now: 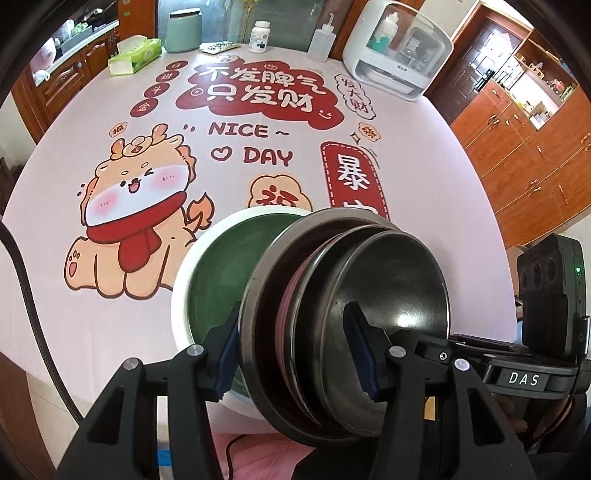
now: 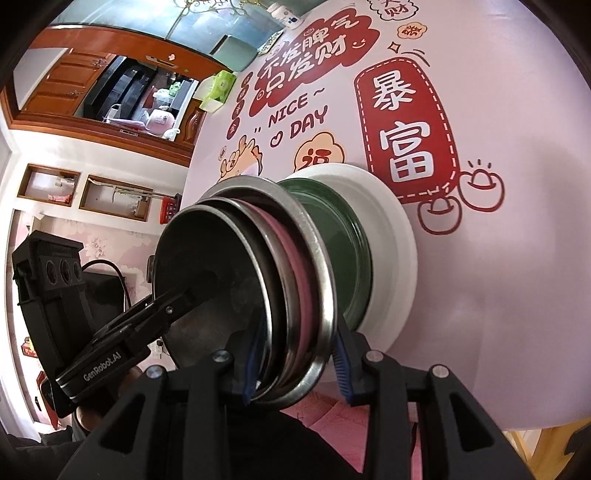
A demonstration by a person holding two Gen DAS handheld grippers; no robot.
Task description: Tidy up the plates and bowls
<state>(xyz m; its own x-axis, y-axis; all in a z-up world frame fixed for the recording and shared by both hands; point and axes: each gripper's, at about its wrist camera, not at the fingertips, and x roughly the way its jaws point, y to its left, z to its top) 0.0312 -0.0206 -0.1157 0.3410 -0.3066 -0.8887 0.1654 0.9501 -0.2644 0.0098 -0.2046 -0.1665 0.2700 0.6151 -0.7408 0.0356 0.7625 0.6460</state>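
A nested stack of steel bowls with a pink one between them sits on a green plate, which rests on a white plate near the table's front edge. My left gripper is shut on the near rim of the bowl stack, one finger inside the innermost bowl. My right gripper is shut on the stack's rims from the other side. The green plate and white plate show behind the stack.
The round table has a pink printed cloth. At its far edge stand a tissue box, a green jar, a pill bottle, a squeeze bottle and a white appliance. Wooden cabinets stand right.
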